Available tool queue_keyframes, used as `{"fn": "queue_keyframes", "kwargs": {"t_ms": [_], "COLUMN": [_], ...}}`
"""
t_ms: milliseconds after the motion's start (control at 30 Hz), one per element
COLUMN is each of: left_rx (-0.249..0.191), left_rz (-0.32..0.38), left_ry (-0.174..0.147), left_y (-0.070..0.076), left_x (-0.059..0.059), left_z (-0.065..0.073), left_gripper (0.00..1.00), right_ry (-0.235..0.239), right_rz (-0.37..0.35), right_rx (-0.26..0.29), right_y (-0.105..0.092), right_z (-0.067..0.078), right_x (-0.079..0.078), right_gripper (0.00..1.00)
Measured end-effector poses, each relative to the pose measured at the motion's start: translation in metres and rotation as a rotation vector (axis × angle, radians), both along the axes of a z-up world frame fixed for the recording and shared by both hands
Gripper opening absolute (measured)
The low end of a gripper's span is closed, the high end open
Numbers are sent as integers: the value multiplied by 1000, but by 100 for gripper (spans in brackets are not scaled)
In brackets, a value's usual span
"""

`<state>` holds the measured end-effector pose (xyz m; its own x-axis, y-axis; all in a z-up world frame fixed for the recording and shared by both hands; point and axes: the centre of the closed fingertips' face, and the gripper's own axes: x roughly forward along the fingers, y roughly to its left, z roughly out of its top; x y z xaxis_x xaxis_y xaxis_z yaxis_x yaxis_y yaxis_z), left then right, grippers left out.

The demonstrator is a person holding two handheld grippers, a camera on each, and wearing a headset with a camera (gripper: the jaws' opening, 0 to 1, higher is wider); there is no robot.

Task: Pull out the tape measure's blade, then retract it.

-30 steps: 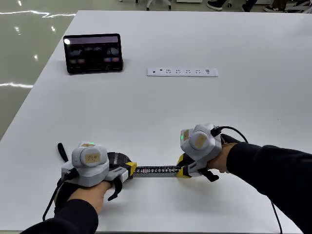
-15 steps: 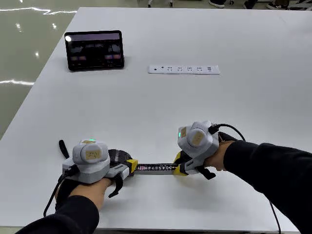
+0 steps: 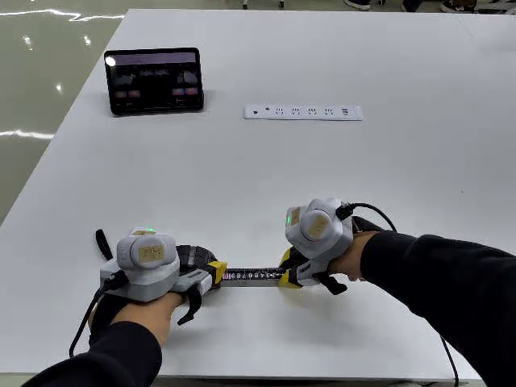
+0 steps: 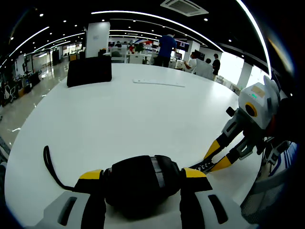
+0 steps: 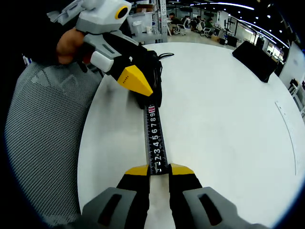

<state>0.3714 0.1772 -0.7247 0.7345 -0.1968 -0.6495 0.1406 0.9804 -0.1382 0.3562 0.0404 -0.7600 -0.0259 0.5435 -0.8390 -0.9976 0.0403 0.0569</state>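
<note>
Head view: left gripper (image 3: 205, 272) jaws clamped around tape measure case (image 4: 143, 183), anchoring it on surface (image 3: 282, 177); right gripper (image 5: 159, 170) jaws pinched on blade (image 5: 153, 133) tip, for straight, taut pull.

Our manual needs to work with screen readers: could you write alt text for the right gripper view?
The right claw pinches the tip of the tape measure's blade, which runs straight ahead over the white table to the black case gripped by the left claw. A dark tablet stands at upper right.
</note>
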Motion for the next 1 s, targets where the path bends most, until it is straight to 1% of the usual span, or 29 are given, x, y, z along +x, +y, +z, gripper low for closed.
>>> {"fn": "queue_keyframes", "kwargs": {"t_ms": [267, 333, 400, 1000], "left_rx": [-4, -5, -4, -12], "left_rz": [0, 1, -1, 2], "left_ry": [0, 0, 0, -2], "left_y": [0, 0, 0, -1], "left_x": [-1, 0, -1, -1], "left_z": [1, 0, 0, 0], "left_gripper": [59, 59, 59, 59], "right_ry": [-2, 0, 1, 7], "right_rz": [0, -14, -9, -28], "right_rx": [12, 18, 19, 59], "right_y": [7, 12, 15, 29], "right_z": [1, 1, 1, 0], "right_x": [0, 0, -2, -3], "right_gripper": [10, 10, 10, 10]}}
